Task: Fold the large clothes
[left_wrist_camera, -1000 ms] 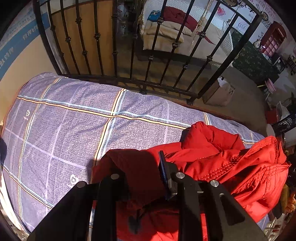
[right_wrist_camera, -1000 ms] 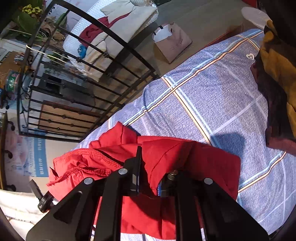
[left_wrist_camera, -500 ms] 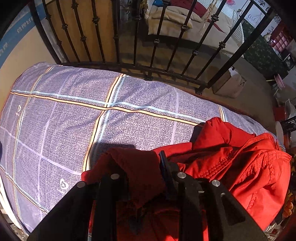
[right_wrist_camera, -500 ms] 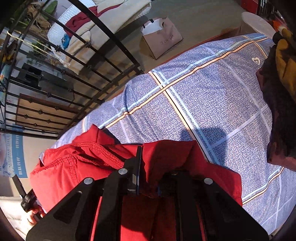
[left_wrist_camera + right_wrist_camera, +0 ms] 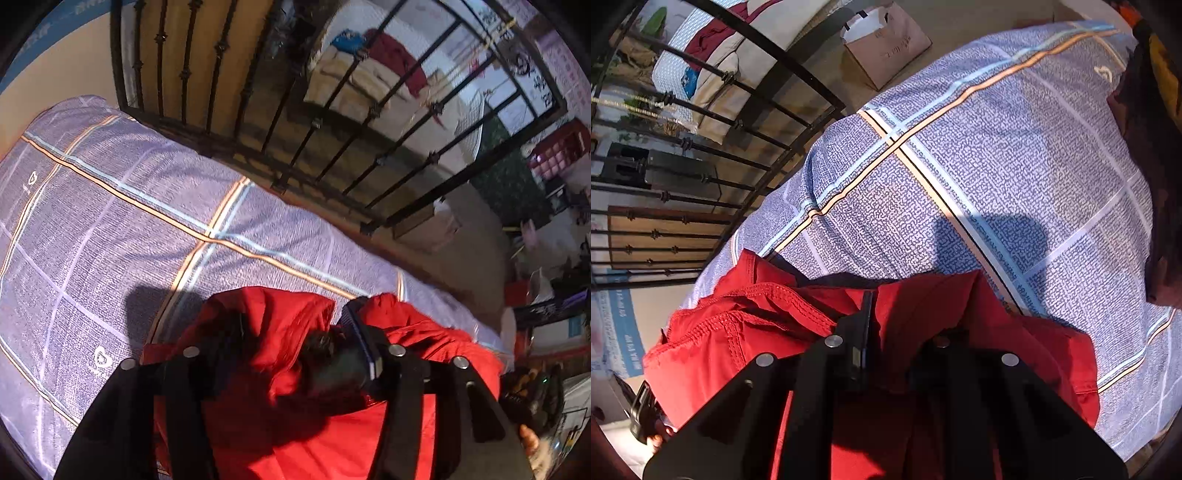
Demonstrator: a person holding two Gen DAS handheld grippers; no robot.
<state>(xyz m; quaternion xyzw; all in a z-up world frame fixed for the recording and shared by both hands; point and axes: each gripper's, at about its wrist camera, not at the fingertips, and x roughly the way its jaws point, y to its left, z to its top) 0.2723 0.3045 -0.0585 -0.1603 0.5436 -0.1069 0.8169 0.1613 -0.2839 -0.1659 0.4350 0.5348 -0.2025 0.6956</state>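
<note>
A red jacket (image 5: 280,321) lies bunched on a bed under a blue checked cover (image 5: 129,221). In the left wrist view my left gripper (image 5: 291,332) has its jaws wide and still opening. A loose hump of the red fabric lies between the fingers, and the pads stand off it. In the right wrist view my right gripper (image 5: 899,321) is low over the cover (image 5: 960,166) and clamps a fold of the red jacket (image 5: 738,343). Its jaws are beginning to open, its left finger (image 5: 866,314) shows, and cloth drapes over the right one.
A black iron railing (image 5: 332,147) runs along the bed's far edge, and beyond it stand another bed with piled clothes (image 5: 365,74) and a paper bag (image 5: 886,37) on the floor. A dark brown and yellow garment (image 5: 1145,147) lies at the cover's right side.
The left gripper's jaws have spread wide and let go of the red fabric, and its view has rolled. The right gripper has sunk toward the bed, still holding its fold.
</note>
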